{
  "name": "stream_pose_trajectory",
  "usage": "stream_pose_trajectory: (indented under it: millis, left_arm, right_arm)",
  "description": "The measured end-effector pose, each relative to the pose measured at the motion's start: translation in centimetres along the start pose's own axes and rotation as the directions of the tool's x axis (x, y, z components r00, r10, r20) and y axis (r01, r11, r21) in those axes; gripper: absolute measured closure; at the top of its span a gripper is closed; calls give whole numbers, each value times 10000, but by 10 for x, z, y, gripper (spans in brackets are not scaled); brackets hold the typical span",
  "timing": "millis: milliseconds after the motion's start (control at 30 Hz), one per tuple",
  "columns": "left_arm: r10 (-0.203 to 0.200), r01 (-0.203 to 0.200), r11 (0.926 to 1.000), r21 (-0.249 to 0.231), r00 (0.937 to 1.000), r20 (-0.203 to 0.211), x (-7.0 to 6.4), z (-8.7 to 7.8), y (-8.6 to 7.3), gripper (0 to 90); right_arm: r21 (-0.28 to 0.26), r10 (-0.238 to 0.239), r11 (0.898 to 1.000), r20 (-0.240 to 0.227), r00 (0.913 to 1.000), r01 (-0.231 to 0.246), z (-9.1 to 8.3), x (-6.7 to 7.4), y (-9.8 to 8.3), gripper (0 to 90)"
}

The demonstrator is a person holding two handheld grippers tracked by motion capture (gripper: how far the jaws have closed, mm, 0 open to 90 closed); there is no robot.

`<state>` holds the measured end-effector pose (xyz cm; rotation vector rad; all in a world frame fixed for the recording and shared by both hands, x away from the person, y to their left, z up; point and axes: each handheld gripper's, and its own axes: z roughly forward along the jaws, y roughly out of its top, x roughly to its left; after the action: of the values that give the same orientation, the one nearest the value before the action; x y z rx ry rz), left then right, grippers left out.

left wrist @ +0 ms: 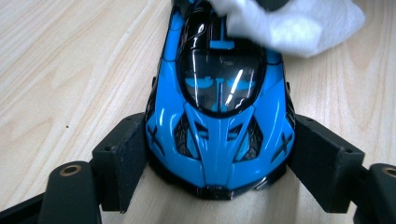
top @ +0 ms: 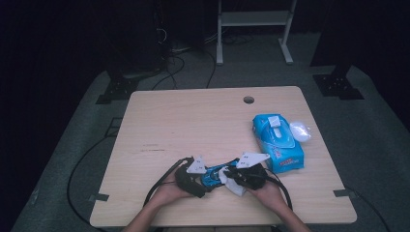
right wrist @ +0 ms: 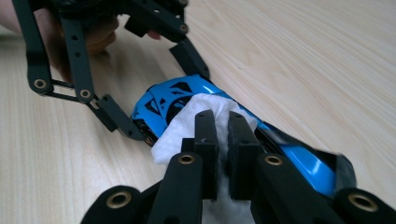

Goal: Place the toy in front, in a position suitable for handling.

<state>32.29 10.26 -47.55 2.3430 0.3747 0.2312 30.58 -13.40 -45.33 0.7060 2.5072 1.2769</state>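
The toy car [left wrist: 219, 112] is clamped at its nose by the left hand-held gripper [left wrist: 219, 186] on the counter [top: 193, 116]. The wipe [right wrist: 187, 126], pinched in the closed right hand-held gripper [right wrist: 223, 135], is pressed on the roof; wiping is judged underway, tail remaining.

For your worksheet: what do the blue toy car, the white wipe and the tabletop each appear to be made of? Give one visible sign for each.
Toy car: probably glossy painted plastic or metal; sharp light reflections streak its body and dark canopy.
White wipe: soft, matt non-woven fabric or tissue, likely; it creases and drapes over the car.
Tabletop: light wood or wood-look laminate; grain lines run across a smooth, flat surface.
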Motion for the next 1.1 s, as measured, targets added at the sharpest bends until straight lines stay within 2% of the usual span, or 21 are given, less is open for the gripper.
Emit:
stream_pose_trajectory:
  millis: [33,133,167,233,267,367,433,500,600,667,733,800,867,933,1067,1100]
  left_arm:
    - [5,-5,10000,-7,10000,-23,0,0,0,254]
    - [6,-7,10000,-53,10000,-15,0,0,-1,254]
    - [-1,1,10000,-77,10000,-3,0,0,-1,254]
    - [28,-28,10000,-90,10000,21,1,0,-2,254]
    - [30,-30,9999,-108,10000,18,0,-1,-2,253]
    - [-67,67,9999,-86,9999,76,0,-3,-5,224]
    - [-18,19,10000,-55,9998,174,2,-4,-5,244]
    - [-14,13,10000,48,9999,147,1,-4,-4,247]
    - [-46,46,10000,-16,10000,77,0,-4,-4,248]
    - [20,-20,10000,26,10000,75,0,-5,-4,249]
    - [42,-42,10000,-2,10000,78,0,-5,-5,250]
    - [4,-4,10000,-69,10000,66,0,-4,-5,250]
    - [5,-4,10000,-80,10000,77,0,-3,-4,250]
    - [-2,3,10000,-61,10000,69,0,-3,-4,250]
    - [-33,33,10000,-72,10000,68,1,-5,-5,250]
    - [67,-67,10000,-8,9999,98,1,-5,-6,251]
  right_arm:
    - [11,-210,9998,-120,9997,211,4,2,3,840]
    - [26,-321,9995,-653,9973,323,14,7,11,841]
    - [77,-534,9985,-758,9957,541,19,12,13,840]
    - [454,-1256,9907,-586,9904,1283,23,21,19,840]
    - [567,-1397,9881,-535,9887,1427,22,22,21,840]
    - [603,-900,9938,-620,9940,938,14,10,18,840]
    - [627,-890,9938,-522,9947,922,13,8,17,840]
    - [614,-819,9944,-722,9940,864,14,9,17,841]
    - [754,-1074,9903,-1183,9872,1168,27,18,21,842]
    - [845,-1482,9837,-1212,9815,1590,37,27,27,842]
    - [1100,-1605,9784,-1290,9786,1750,41,30,32,842]
    - [1277,-1564,9764,-1363,9782,1739,40,26,34,842]
    - [1306,-1340,9799,-1315,9822,1511,36,18,33,844]
    - [1363,-1163,9815,-1330,9843,1344,38,18,34,845]
    - [1412,-1423,9759,-1652,9759,1662,58,30,42,845]
    - [1484,-1557,9720,-1744,9723,1823,61,32,45,845]
